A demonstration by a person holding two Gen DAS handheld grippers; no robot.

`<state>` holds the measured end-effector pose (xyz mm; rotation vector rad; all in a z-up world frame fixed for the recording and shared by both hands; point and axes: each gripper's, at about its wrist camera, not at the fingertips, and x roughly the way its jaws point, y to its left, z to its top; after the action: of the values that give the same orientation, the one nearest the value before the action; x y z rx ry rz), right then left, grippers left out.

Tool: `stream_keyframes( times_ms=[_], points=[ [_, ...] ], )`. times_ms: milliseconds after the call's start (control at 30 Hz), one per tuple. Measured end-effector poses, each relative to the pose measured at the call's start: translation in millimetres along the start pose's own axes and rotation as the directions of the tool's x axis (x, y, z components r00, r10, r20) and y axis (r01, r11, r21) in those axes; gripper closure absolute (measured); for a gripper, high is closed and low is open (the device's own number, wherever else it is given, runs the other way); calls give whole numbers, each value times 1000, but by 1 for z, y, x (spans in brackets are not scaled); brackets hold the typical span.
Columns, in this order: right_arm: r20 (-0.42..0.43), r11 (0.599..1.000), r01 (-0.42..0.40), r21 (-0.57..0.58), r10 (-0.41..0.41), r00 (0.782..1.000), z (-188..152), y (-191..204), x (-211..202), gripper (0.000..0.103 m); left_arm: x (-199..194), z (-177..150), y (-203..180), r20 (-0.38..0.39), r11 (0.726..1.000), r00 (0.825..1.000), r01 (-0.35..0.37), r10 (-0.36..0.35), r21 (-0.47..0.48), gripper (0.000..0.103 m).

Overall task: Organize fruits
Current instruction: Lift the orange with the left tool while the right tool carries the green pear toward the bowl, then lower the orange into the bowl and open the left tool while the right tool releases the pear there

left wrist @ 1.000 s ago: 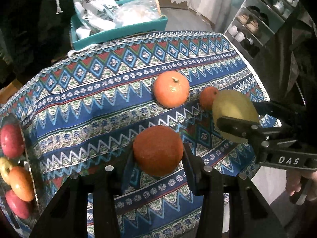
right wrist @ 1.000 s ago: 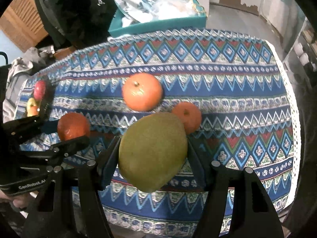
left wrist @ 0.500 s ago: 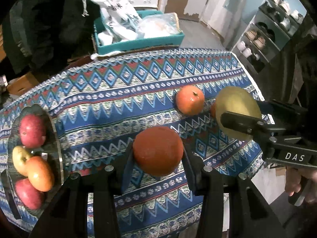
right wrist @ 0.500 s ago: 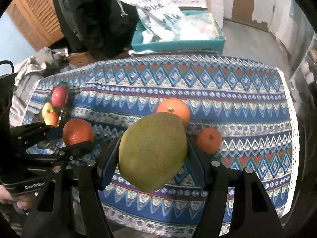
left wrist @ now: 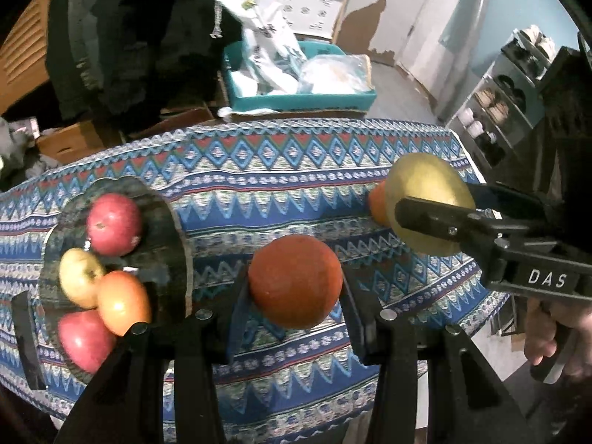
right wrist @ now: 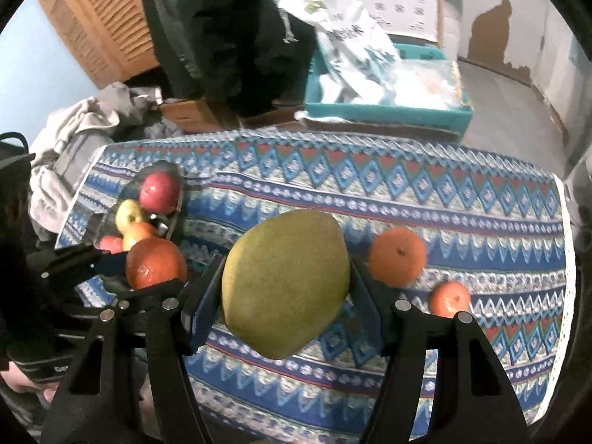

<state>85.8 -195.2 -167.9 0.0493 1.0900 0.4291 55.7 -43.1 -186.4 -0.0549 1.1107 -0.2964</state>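
Note:
My left gripper [left wrist: 294, 296] is shut on a dark orange [left wrist: 295, 280] and holds it above the patterned tablecloth, just right of a dark plate [left wrist: 174, 222] holding red and yellow apples [left wrist: 114, 224]. My right gripper [right wrist: 286, 288] is shut on a large green-yellow mango [right wrist: 285, 283], also held above the cloth; it shows in the left wrist view [left wrist: 425, 188] at the right. The left gripper's orange shows in the right wrist view [right wrist: 155, 263] beside the plate [right wrist: 177, 207]. An orange [right wrist: 397, 257] and a small tangerine [right wrist: 449, 299] lie on the cloth at the right.
The table [right wrist: 370, 185] is covered by a blue zigzag cloth. Behind it stands a teal box [left wrist: 296, 101] with bags in it. Cardboard boxes and clothes [right wrist: 74, 129] lie at the far left. Shelves with crockery [left wrist: 492, 118] stand at the right.
Both grippers have moved left and back with their fruit. The plate of apples has come nearer to the left gripper. The loose orange and tangerine have shifted right in view.

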Motion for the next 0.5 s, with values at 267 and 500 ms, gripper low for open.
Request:
stream_keyframes(
  times_ms=[267,500],
  points=[
    [-4,999,-34,-43,34,999,19,39,12,38,-18,-5,37,31,998,999,-23,24,-58,57],
    [-15,995,-74,-64,73,997,35,69,27,38,-24,-17,70,29,992,999,-41,44,-120,57]
  ],
)
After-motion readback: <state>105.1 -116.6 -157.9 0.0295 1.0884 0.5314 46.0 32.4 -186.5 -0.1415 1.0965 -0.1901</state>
